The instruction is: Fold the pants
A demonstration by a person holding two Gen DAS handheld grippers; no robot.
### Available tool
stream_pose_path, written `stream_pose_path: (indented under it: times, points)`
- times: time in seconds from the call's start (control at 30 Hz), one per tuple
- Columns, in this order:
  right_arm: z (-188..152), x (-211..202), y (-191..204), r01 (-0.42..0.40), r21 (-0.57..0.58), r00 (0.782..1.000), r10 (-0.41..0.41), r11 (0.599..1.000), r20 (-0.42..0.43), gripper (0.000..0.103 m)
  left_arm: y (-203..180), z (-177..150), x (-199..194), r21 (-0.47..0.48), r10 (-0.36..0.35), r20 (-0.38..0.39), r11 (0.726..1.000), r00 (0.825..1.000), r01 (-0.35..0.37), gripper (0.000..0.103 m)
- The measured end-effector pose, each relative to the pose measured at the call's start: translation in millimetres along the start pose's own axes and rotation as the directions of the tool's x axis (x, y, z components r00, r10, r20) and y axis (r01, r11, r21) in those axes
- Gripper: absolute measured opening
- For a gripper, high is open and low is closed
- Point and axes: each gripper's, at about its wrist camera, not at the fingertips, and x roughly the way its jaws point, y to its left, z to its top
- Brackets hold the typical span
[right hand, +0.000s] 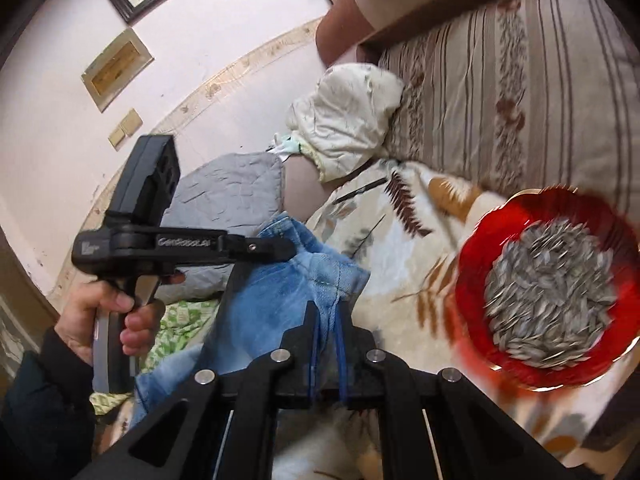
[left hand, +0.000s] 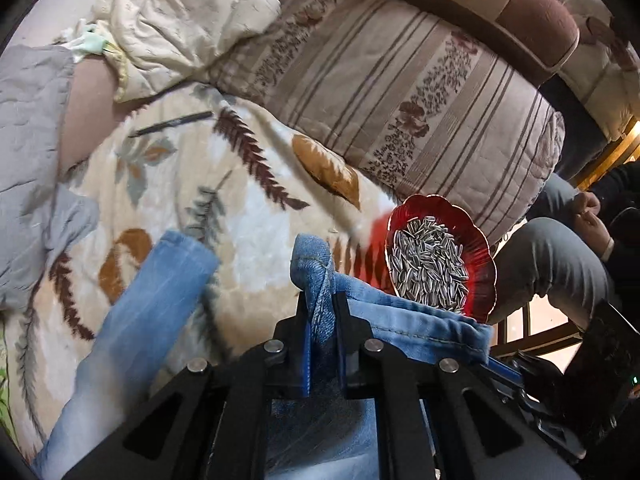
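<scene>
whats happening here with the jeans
A person is folding a pair of blue jeans on a leaf-patterned blanket, with a hand-held tool in each hand. The left tool and the right tool are each shut on a bunched bit of denim and hold it up off the blanket. A red bowl of sunflower seeds sits close by on the right.

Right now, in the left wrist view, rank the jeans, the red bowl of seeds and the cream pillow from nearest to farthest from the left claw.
1. Jeans: pinched in the left claw.
2. Red bowl of seeds: just right, on the leaf-print blanket.
3. Cream pillow: far upper left.
</scene>
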Motion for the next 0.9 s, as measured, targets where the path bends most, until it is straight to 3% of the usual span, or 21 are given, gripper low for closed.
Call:
stream_pose_path:
  times: [0.2, 0.33, 0.37, 0.43, 0.47, 0.5, 0.53, 0.57, 0.6, 0.7, 0.8, 0.9]
  points:
    - [-8, 16, -28, 0.092, 0.025, 0.992, -0.09, 0.995, -0.09, 0.008, 2, -1, 72, -0.009, 0.02, -0.132, 1.0, 0.991, -0.022, 0.01]
    - [-16, 30, -46, 0.132, 0.05, 0.979, -0.122, 0.99, -0.164, 0.011, 6, -12, 92, -0.024, 0.029, -0.164, 0.999, 0.986, -0.033, 0.011]
    - [-18, 30, -47, 0.144, 0.052, 0.976, -0.133, 0.988, -0.17, 0.012, 7, -11, 92, -0.032, 0.036, -0.165, 0.999, 0.986, -0.042, 0.016]
    - [-17, 28, -47, 0.179, 0.041, 0.972, -0.17, 0.983, -0.165, 0.014, 9, -8, 87, -0.05, 0.059, -0.159, 0.996, 0.985, -0.068, 0.053]
    - [-15, 23, -44, 0.215, 0.02, 0.967, -0.209, 0.977, -0.146, 0.018, 11, -7, 80, -0.065, 0.082, -0.141, 0.994, 0.987, -0.092, 0.09]
    - [-14, 19, -41, 0.237, 0.0, 0.963, -0.235, 0.971, -0.131, 0.039, 14, -6, 73, -0.077, 0.101, -0.115, 0.991, 0.988, -0.11, 0.101]
    - [-11, 15, -39, 0.245, -0.013, 0.963, -0.245, 0.97, -0.114, 0.081, 17, -5, 60, -0.097, 0.112, -0.082, 0.988, 0.99, -0.12, 0.101]
    - [-9, 5, -36, 0.231, -0.011, 0.97, -0.232, 0.973, -0.074, 0.094, 19, -8, 49, -0.118, 0.107, -0.069, 0.986, 0.992, -0.115, 0.101]
    - [-7, -4, -34, 0.226, -0.008, 0.973, -0.226, 0.974, -0.038, 0.1, 24, -10, 40, -0.138, 0.102, -0.057, 0.984, 0.993, -0.11, 0.101]
    - [5, -23, -19, 0.189, -0.059, 0.982, -0.188, 0.98, 0.027, 0.1, 37, -26, -5, -0.185, 0.116, -0.006, 0.976, 0.993, -0.115, 0.101]
    - [21, -22, -3, 0.134, -0.111, 0.991, -0.131, 0.985, 0.03, 0.1, 53, -46, -49, -0.233, 0.117, 0.011, 0.966, 0.993, -0.112, 0.101]
    - [33, -18, 12, 0.073, -0.148, 0.997, -0.073, 0.986, 0.006, 0.101, 67, -67, -93, -0.28, 0.168, 0.032, 0.948, 0.985, -0.152, 0.101]
